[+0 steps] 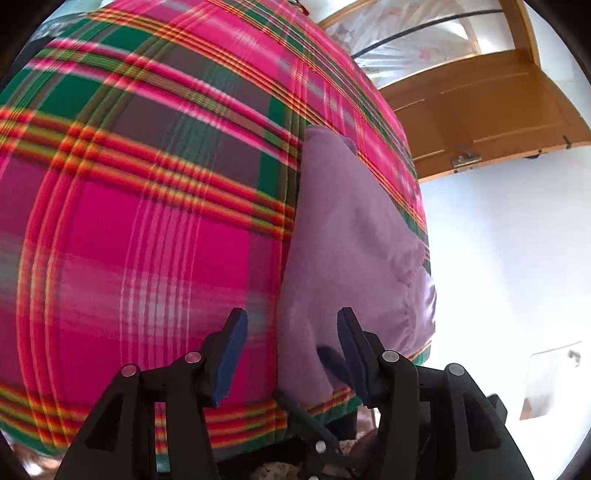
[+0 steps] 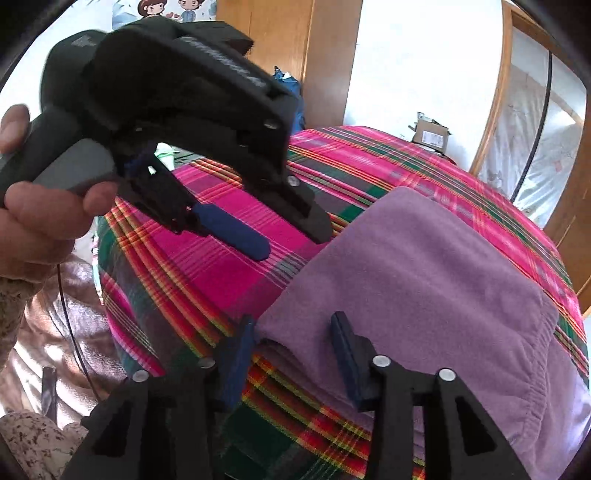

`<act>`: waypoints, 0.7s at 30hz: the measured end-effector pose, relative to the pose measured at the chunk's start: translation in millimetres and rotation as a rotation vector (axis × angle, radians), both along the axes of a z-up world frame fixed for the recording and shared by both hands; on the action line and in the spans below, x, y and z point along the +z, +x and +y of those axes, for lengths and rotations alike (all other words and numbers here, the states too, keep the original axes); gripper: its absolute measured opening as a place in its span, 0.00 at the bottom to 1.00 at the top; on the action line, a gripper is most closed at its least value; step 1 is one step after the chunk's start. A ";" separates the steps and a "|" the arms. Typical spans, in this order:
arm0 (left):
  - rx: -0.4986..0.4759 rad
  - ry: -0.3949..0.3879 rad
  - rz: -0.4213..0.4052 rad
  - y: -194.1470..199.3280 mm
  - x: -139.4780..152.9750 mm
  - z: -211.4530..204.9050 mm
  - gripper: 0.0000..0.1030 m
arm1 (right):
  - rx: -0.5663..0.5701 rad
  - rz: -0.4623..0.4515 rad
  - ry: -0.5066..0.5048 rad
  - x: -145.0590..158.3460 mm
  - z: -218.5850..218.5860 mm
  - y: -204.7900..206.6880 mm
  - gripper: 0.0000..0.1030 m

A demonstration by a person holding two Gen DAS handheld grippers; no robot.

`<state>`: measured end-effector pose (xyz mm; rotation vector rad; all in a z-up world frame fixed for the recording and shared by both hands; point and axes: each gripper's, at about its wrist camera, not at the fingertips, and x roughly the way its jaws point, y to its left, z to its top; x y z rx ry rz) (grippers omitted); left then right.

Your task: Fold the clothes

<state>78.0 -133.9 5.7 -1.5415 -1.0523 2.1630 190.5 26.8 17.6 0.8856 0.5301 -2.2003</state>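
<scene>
L claw point(image 1: 291, 325) & R claw point(image 2: 291, 328) both released, jaws straddling edge of folded purple garment point(image 2: 424, 273) on plaid bed point(image 2: 229, 266)

No legible text, label or number anywhere

A bed is covered by a plaid bedspread point(image 2: 229, 266) in pink, green, red and yellow. A wooden door point(image 1: 487, 107) stands open beyond the bed, with a metal latch point(image 1: 466, 159) at its edge. A cardboard box point(image 2: 430, 134) sits past the far side of the bed against a white wall point(image 2: 413, 55). A cartoon sticker point(image 2: 173, 8) is fixed high on the wall.
</scene>
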 end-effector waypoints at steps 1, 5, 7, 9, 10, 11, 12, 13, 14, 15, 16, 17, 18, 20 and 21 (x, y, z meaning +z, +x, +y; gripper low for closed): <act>-0.004 -0.016 0.005 -4.6 0.7 1.1 0.51 | -0.004 -0.001 -0.002 0.5 0.6 0.0 0.39; -0.019 -0.038 0.009 -23.0 0.2 5.7 0.52 | -0.024 -0.013 -0.017 3.2 4.0 -0.3 0.24; -0.030 -0.046 0.012 -32.5 0.2 8.6 0.52 | -0.035 -0.034 -0.043 6.3 9.1 -1.1 0.18; -0.043 -0.044 0.006 -41.4 -0.1 11.6 0.52 | -0.045 -0.065 -0.072 9.2 15.2 -3.9 0.15; -0.050 -0.033 -0.001 -44.9 -1.2 12.5 0.52 | -0.051 -0.082 -0.085 10.8 18.5 -5.6 0.14; -0.051 -0.032 -0.004 -47.5 -1.4 13.3 0.52 | -0.056 -0.100 -0.099 12.5 21.8 -7.2 0.14; -0.048 -0.037 -0.006 -50.0 -1.0 14.1 0.52 | -0.055 -0.104 -0.109 14.2 23.8 -7.3 0.14; -0.050 -0.049 -0.003 -52.2 0.0 15.7 0.52 | -0.053 -0.105 -0.118 15.8 25.4 -7.0 0.13; -0.056 -0.057 -0.002 -54.9 0.4 17.9 0.52 | -0.051 -0.107 -0.126 17.5 27.1 -6.7 0.13; -0.061 -0.056 -0.002 -57.3 0.2 19.3 0.52 | -0.048 -0.106 -0.138 19.6 29.5 -6.2 0.13; -0.067 -0.045 -0.007 -60.6 -0.8 20.0 0.52 | -0.046 -0.108 -0.157 22.4 33.1 -5.9 0.13; -0.062 -0.028 -0.014 -63.7 -2.2 19.4 0.52 | -0.045 -0.118 -0.180 25.3 37.6 -7.0 0.13; -0.053 -0.011 -0.022 -66.7 -3.6 18.4 0.52 | -0.045 -0.129 -0.205 28.1 42.2 -8.3 0.13; -0.054 0.000 -0.030 -72.3 -4.3 20.1 0.52 | -0.044 -0.152 -0.254 33.7 51.3 -11.1 0.13; -0.060 0.002 -0.034 -75.3 -4.4 21.4 0.52 | -0.045 -0.163 -0.275 36.6 55.5 -13.1 0.13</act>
